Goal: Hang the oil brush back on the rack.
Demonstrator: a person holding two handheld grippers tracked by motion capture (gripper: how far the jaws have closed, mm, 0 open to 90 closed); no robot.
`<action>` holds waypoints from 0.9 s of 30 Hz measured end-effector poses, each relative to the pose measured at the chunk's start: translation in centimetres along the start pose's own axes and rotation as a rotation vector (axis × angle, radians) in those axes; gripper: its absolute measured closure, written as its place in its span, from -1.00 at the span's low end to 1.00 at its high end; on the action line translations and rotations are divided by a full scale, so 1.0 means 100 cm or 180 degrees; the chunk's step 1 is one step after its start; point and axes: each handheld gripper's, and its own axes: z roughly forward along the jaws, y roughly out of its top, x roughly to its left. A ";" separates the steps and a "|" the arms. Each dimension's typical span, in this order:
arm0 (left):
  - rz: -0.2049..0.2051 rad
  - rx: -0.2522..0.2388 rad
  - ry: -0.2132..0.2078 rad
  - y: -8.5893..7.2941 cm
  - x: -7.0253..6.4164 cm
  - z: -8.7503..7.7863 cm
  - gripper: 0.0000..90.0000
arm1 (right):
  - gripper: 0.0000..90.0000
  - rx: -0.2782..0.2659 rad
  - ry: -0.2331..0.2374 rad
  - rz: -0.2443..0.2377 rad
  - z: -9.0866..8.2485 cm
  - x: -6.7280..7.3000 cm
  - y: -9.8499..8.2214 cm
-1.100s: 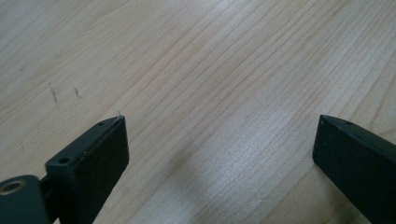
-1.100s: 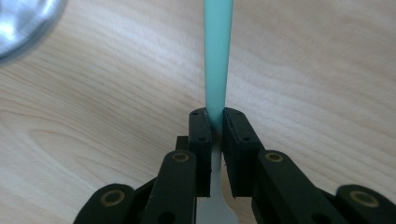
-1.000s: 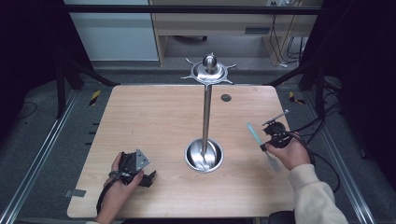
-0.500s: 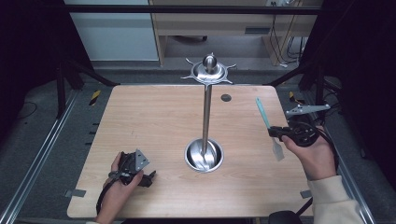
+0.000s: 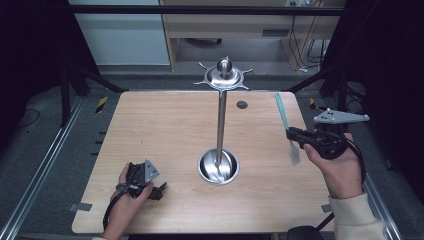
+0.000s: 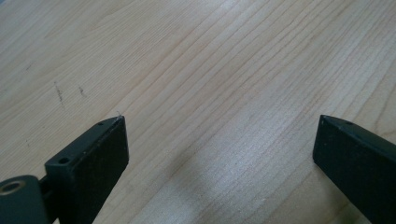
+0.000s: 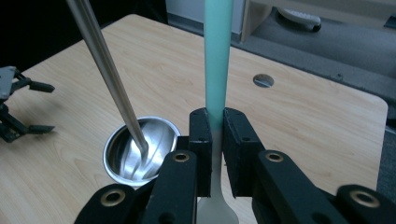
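Jaws of the right gripper (image 7: 214, 140) were clamped on a slim utensil (image 7: 217, 56), a spatula by the look of it, with a teal handle and a pale translucent blade. In the right gripper view the handle rose straight up out of the frame, so its far end was cut off, and the blade was half hidden behind the gripper's own black links at the bottom edge. In the high view the same spatula (image 5: 286, 126) hung above the right edge of the wooden table (image 5: 160, 130), teal end pointing away from the person, pale blade toward them; how high it sat over the table could not be read from above.

The right hand (image 5: 340, 167) wrapped the gripper body, covering most of it.

A steel stand (image 5: 220, 125) stood at the table's middle: a round bowl-like base (image 7: 140, 151), a thin upright rod, and a crown of short prongs on top. In the right gripper view the rod ran out of the frame at the top, so the crown was not seen there.

The left gripper (image 5: 159, 190) lay low on the table near the front left corner, well apart from the stand, with the left hand (image 5: 127, 192) partly over it. Its jaws stood wide apart over bare wood, nothing between them, both cut off by the frame's lower edge.
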 end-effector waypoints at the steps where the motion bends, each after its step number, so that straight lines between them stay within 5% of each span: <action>1: -0.0001 0.0001 0.0001 0.000 0.000 0.000 -0.93 | 0.83 -0.0038 0.0006 -0.0012 -0.001 0.001 0.001; 27: -0.0007 0.0007 0.0000 0.000 0.001 0.000 -0.93 | 0.83 -0.0427 0.0193 -0.0074 -0.014 0.021 0.017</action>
